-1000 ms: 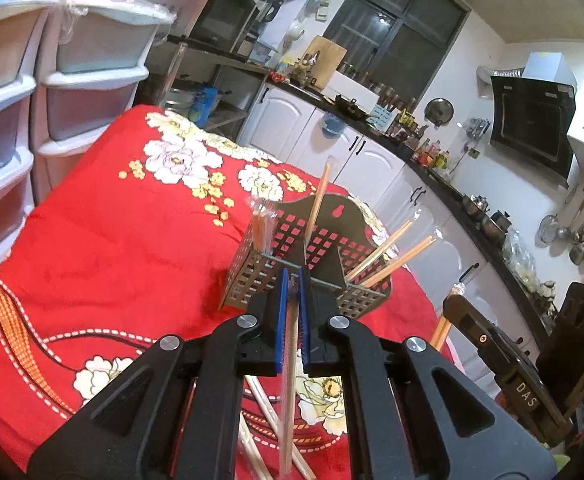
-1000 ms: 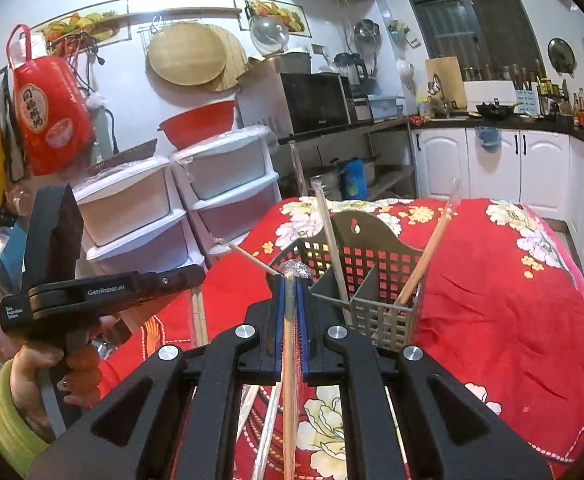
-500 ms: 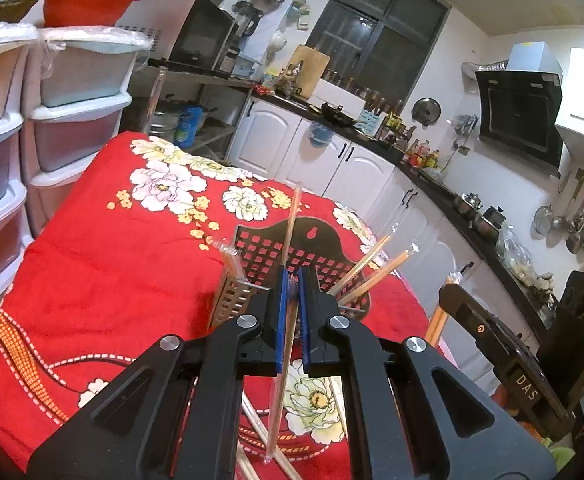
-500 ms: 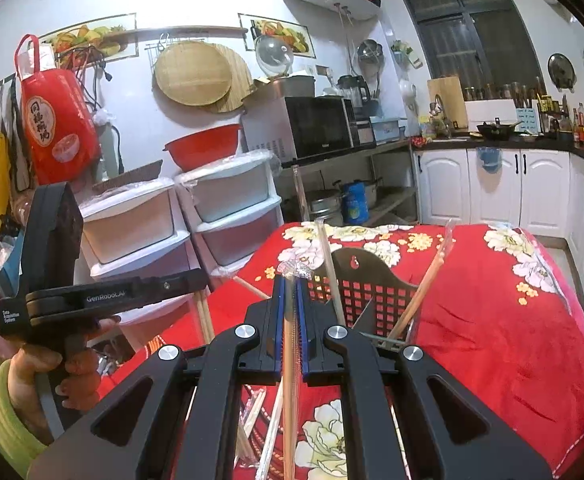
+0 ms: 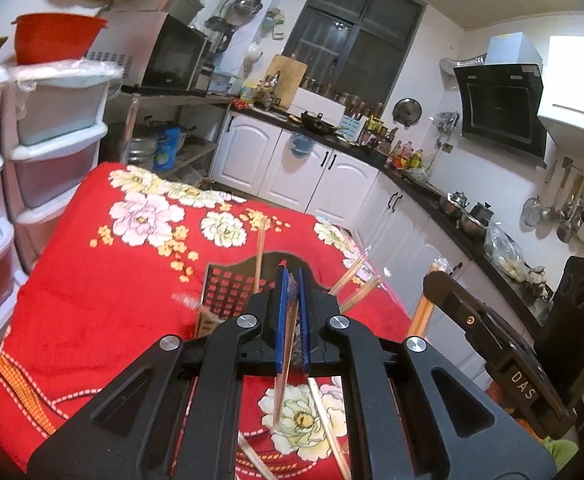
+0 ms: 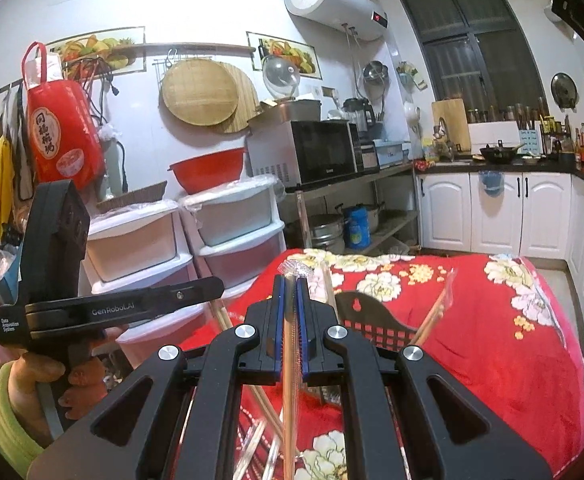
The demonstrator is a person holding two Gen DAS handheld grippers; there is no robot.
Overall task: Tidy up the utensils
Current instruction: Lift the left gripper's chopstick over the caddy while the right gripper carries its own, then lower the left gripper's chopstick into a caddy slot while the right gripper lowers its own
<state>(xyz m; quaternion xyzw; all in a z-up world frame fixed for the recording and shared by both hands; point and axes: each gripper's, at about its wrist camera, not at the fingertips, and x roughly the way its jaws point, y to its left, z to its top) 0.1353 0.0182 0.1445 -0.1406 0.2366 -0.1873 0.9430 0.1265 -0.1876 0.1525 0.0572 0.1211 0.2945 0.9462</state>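
— What has the left gripper [image 5: 291,280] got between those blue pads?

— A pair of wooden chopsticks in a clear plastic sleeve [image 5: 283,380]. The jaws are clamped tight on it near its upper end, and the rest hangs down below the pads over the red flowered tablecloth [image 5: 92,300], its lower tip clear of the cloth.

— And the right gripper [image 6: 291,280]?

— Same sort of thing: a second wrapped pair of wooden chopsticks [image 6: 291,380], pinched between closed jaws. The crinkled end of the wrapper sticks up just above the fingertips, and the sticks run down under the gripper body.

— Where's the holder?

— The dark perforated plastic utensil basket [image 5: 228,292] stands on the cloth just beyond the left gripper's tips, partly hidden behind them. From the right side, the same basket sits just past the pads, a little to their right.

— Anything in it?

— A few wrapped chopsticks [image 5: 354,284] lean out of it at a slant. One upright stick [image 5: 259,252] rises just left of the left gripper's pads.

— And on the table?

— More loose wrapped chopsticks [image 6: 260,440] lie on the cloth beneath both grippers, near the front edge. The hand [image 6: 32,384] in a yellow-green sleeve grips the left gripper's handle, off to the left in the right-side view.
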